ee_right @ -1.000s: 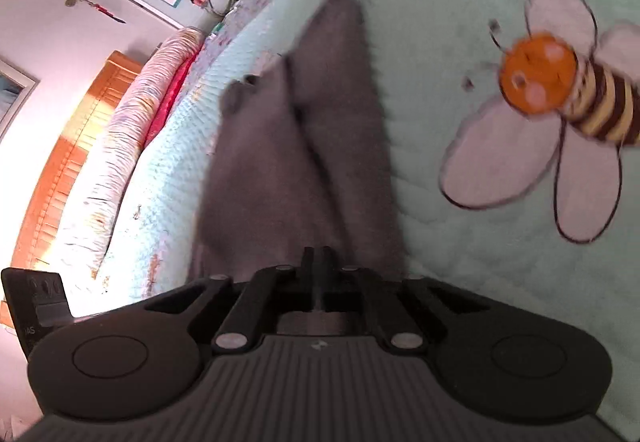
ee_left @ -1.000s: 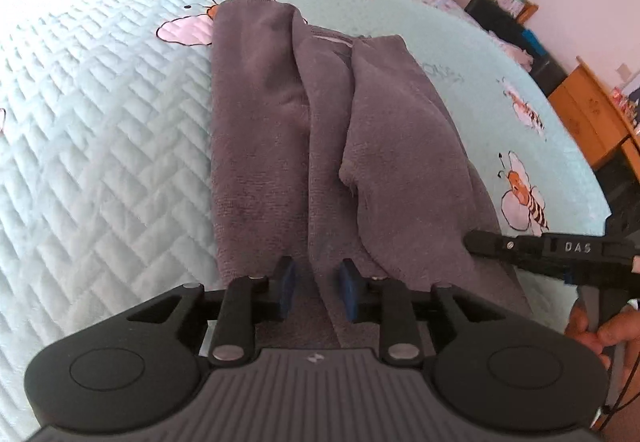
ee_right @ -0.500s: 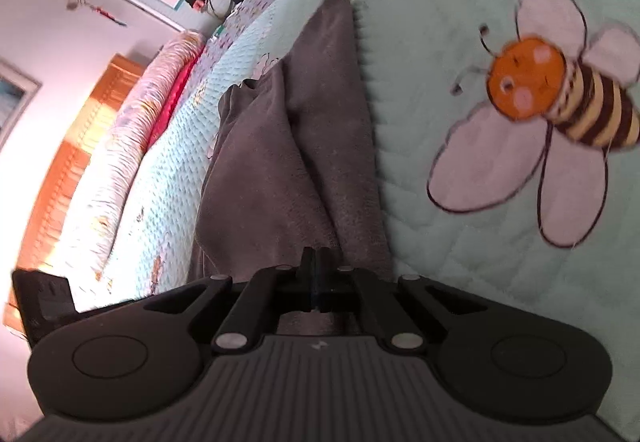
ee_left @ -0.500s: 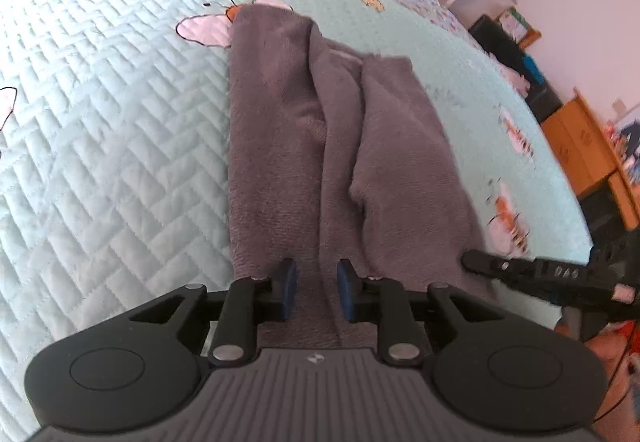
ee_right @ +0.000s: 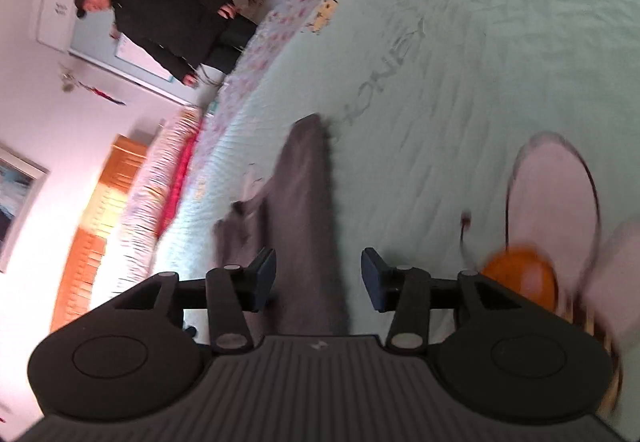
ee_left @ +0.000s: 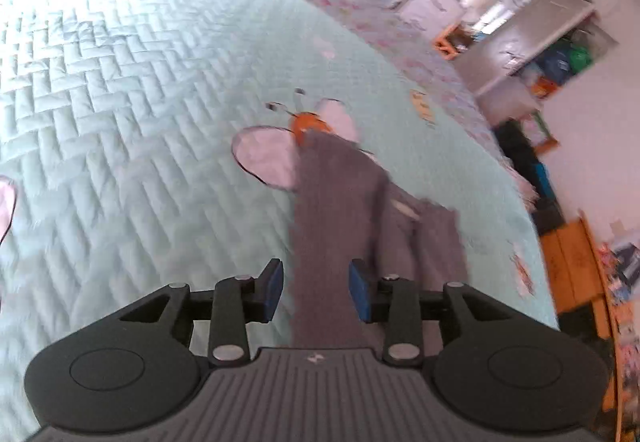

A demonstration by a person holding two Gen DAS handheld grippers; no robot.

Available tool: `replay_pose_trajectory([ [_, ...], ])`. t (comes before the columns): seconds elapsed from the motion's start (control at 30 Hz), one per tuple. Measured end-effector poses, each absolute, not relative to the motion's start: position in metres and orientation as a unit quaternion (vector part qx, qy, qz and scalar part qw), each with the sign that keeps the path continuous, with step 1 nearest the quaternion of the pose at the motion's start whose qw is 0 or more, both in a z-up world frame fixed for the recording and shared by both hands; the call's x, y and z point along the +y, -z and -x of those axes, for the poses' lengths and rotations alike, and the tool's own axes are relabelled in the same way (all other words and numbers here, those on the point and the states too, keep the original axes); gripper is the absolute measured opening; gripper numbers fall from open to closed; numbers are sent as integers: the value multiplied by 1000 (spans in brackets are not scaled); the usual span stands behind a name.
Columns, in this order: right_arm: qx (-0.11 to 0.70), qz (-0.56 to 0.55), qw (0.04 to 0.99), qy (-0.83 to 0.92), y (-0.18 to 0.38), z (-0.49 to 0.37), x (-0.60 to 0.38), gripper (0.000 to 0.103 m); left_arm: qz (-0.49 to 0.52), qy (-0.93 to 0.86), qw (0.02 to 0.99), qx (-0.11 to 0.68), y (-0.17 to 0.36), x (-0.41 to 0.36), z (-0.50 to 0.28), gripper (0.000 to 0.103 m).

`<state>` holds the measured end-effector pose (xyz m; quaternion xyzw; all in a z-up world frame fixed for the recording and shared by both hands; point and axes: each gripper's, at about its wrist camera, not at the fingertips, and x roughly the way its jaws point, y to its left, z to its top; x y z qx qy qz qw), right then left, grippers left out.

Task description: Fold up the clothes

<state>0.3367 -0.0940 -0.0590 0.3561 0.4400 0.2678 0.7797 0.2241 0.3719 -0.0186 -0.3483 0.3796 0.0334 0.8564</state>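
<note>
A grey garment [ee_left: 340, 226] lies folded into a long narrow strip on the mint quilted bedspread [ee_left: 120, 122]. In the left wrist view my left gripper [ee_left: 316, 292] is open, its blue pads [ee_left: 274, 288] spread either side of the strip's near end, holding nothing. The right wrist view shows the same grey garment [ee_right: 304, 226] running away from my right gripper [ee_right: 319, 278], which is also open above the cloth's near end. Both views are blurred by motion. The near end of the garment is hidden under each gripper body.
A bee print [ee_left: 308, 122] peeks out from under the garment's far end; another bee print [ee_right: 528, 274] lies right of my right gripper. A person in black [ee_right: 172, 14] stands beyond the bed. Shelves [ee_left: 520, 22] and an orange cabinet [ee_left: 576, 266] stand past the bed's edge.
Both grippers have let go: the right one was shut on the garment and is now open, the left one has opened wider. Both views have tilted up and away from the cloth.
</note>
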Motion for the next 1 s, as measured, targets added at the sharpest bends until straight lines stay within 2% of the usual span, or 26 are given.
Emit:
replay_pose_trajectory([
  [0.17,447,-335,782,-277,69,-381,-77,49,357,-33,850,385,34,383,-260,45],
  [0.27,450,-335,774,-294,72,-403,-62,55,367,-26,846,385,36,384,-276,45],
  [0.47,456,-332,756,-331,79,-441,-31,55,387,-12,838,385,39,385,-306,48],
  [0.53,463,-333,749,-338,79,-452,-23,55,394,-8,835,384,41,385,-317,46],
  [0.57,466,-326,750,-338,76,-455,-19,51,397,-6,833,384,41,385,-322,44],
  [0.6,469,-318,752,-338,74,-457,-15,44,400,-3,832,384,42,385,-327,34],
  [0.63,466,-298,763,-335,69,-454,-11,11,404,-1,830,384,42,385,-332,25],
  [0.73,439,-246,797,-335,52,-440,-4,11,377,-6,848,371,28,376,-327,17],
  [1.0,372,-248,809,-383,-15,-377,-16,10,356,61,881,306,-55,349,-259,15],
])
